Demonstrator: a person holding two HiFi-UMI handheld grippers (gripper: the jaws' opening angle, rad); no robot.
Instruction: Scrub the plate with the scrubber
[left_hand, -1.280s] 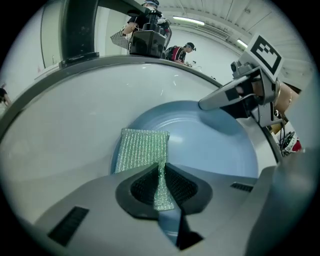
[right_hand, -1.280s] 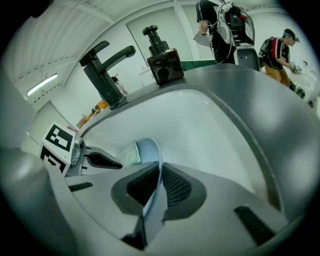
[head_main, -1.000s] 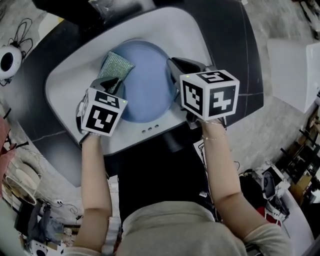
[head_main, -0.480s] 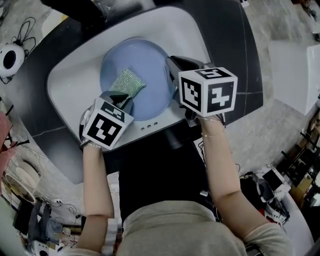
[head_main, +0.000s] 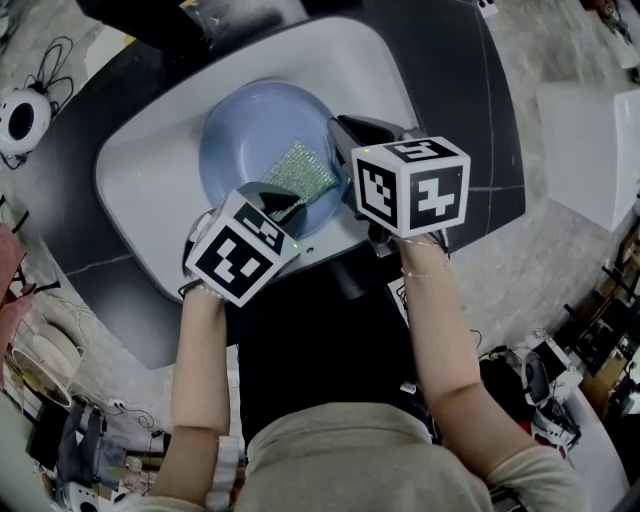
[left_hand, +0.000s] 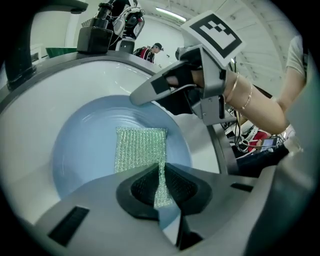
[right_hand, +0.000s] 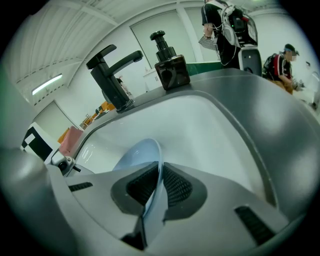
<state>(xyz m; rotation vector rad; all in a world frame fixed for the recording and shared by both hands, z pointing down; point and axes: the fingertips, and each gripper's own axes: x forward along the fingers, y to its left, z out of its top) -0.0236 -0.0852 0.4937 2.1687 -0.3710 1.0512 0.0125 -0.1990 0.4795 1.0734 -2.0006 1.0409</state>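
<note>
Pinching scrubber (left_hand: 140, 150) on plate (left_hand: 85, 145), left tongs (left_hand: 160, 187), right tongs (right_hand: 157, 187) clamped on plate rim

no words, brands or numbers can be read anywhere. the only signs are black-and-white square markers on the cubes: the left cube (head_main: 243, 262), on the left gripper (head_main: 284, 207), shows one on its upper face and one on its top face. the right cube (head_main: 410, 188), on the right gripper (head_main: 343, 127), shows one on its front face and one on top. they are blocky coded patterns, not letters or digits. the left gripper view shows another such marker on the right cube.
</note>
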